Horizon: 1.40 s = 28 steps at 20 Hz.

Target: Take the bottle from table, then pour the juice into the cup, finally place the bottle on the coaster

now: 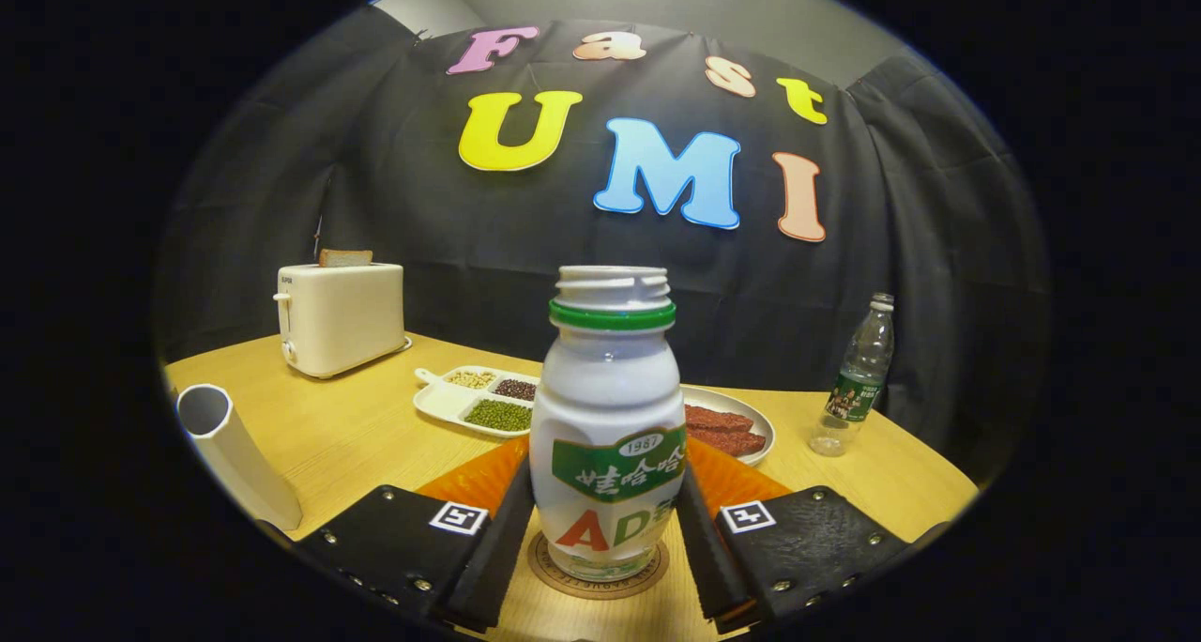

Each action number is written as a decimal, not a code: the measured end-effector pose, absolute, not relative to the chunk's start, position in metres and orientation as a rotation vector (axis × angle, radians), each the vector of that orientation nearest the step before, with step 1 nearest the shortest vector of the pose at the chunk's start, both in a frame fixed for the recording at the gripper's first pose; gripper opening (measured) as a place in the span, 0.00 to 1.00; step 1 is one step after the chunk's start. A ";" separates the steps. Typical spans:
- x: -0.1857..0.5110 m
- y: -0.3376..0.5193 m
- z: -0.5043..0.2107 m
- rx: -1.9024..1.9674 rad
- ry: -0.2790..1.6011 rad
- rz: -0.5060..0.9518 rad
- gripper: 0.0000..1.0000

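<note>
A white bottle (607, 417) with a green neck ring and no cap stands upright on a round brown coaster (598, 581). My gripper (605, 529) holds it between the fingers (502, 539), and both of them press against the bottle's lower sides. A white cup (235, 454) stands on the table to the left of the fingers. What is inside the cup is hidden.
An orange mat (469, 481) lies just behind the coaster. Beyond it sit a divided white dish of beans (474, 400) and a plate of dark red strips (727, 426). A toaster (340, 318) with bread stands far left. A clear water bottle (856, 379) stands far right.
</note>
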<state>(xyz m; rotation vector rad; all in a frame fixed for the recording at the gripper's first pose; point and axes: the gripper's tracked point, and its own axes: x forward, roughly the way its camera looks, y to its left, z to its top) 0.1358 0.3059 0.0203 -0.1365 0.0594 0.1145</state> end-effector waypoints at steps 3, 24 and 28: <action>0.136 0.304 0.018 -0.126 0.060 0.104 0.86; 0.019 0.296 0.167 -0.123 -0.091 0.029 0.93; -0.011 0.284 0.200 -0.066 -0.104 0.013 0.93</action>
